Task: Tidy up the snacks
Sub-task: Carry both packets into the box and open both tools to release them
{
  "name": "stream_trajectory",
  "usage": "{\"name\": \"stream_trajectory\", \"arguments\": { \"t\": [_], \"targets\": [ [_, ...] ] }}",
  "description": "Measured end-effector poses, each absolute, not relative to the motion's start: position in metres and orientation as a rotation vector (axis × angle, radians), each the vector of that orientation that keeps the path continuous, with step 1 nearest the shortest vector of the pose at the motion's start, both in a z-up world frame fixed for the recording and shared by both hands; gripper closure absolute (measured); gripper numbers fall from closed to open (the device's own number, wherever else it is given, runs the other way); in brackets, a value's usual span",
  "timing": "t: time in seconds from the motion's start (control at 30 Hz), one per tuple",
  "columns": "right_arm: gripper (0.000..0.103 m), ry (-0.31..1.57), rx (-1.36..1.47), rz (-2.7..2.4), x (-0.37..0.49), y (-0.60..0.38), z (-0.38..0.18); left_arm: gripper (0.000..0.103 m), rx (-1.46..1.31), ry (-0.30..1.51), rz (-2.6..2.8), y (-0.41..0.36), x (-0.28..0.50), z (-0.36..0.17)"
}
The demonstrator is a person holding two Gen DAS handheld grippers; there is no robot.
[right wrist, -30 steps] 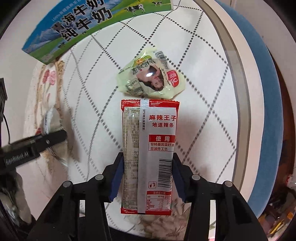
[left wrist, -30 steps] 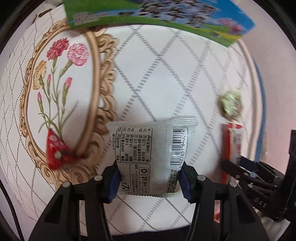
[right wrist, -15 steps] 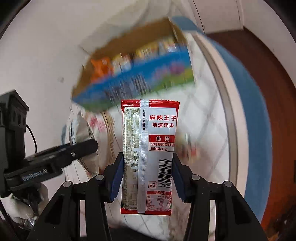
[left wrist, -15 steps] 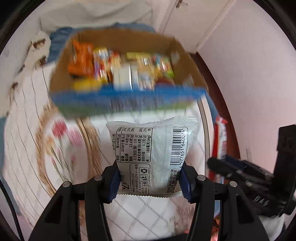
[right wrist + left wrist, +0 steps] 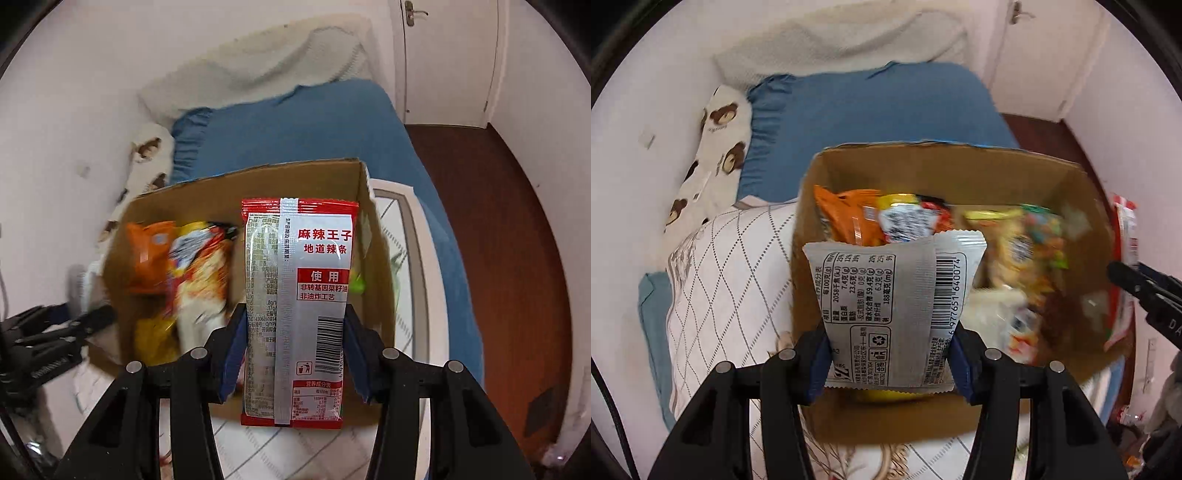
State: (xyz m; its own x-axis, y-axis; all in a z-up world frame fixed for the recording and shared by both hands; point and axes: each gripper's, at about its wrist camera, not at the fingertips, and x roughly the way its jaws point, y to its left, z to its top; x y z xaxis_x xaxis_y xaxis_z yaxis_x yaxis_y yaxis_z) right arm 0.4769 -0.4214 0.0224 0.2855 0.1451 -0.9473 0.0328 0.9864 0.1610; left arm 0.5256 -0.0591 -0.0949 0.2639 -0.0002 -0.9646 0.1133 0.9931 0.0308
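My left gripper [image 5: 890, 363] is shut on a silver snack packet [image 5: 892, 295] and holds it above the near left part of an open cardboard box [image 5: 942, 162]. My right gripper [image 5: 293, 352] is shut on a red and silver spicy strip packet [image 5: 299, 295] above the right half of the same box [image 5: 240, 184]. The box holds several snack bags, among them an orange bag [image 5: 849, 218]. The right gripper with its red packet [image 5: 1126, 236] shows at the right edge of the left wrist view. The left gripper [image 5: 55, 332] shows at the left edge of the right wrist view.
The box stands on a white quilted cloth [image 5: 731, 280] over a bed with a blue sheet [image 5: 871, 110]. A bear-print pillow [image 5: 716, 147] lies by the wall at left. A brown wooden floor [image 5: 498, 221] and a white door [image 5: 443, 55] are at right.
Both grippers have lifted off the cloth with their packets and moved forward over the open box. The box now fills the middle of both views.
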Motion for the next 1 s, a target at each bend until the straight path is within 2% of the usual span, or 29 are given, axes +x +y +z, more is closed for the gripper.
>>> {"name": "stream_trajectory", "arguments": {
  "t": [0.17,0.2,0.23,0.27,0.3,0.43,0.5,0.77,1.0],
  "targets": [
    [0.049,1.357,0.126,0.035,0.520,-0.416,-0.012,0.050,0.058,1.380,-0.034,-0.042,0.556,-0.131],
    [0.036,1.372,0.125,0.027,0.524,-0.416,-0.017,0.049,0.041,1.387,-0.027,-0.039,0.558,-0.135],
    [0.016,1.376,0.120,0.016,0.525,-0.418,-0.020,0.047,0.028,1.395,-0.026,-0.037,0.558,-0.138],
    [0.008,1.376,0.110,0.000,0.525,-0.419,-0.023,0.047,0.025,1.396,-0.030,-0.037,0.559,-0.139],
    [0.006,1.374,0.116,0.008,0.525,-0.419,-0.026,0.039,0.024,1.397,-0.041,-0.039,0.559,-0.143],
    [0.004,1.373,0.090,-0.007,0.520,-0.413,-0.030,0.012,0.046,1.376,-0.058,-0.050,0.553,-0.144],
    [0.004,1.366,0.084,-0.013,0.514,-0.410,-0.029,0.008,0.081,1.350,-0.043,-0.056,0.547,-0.141],
    [0.004,1.316,0.049,-0.012,0.485,-0.398,-0.003,0.008,0.035,1.297,-0.061,-0.060,0.518,-0.126],
    [0.004,1.228,0.023,0.012,0.445,-0.386,0.026,0.008,-0.008,1.180,-0.063,-0.058,0.475,-0.099]
  ]
}}
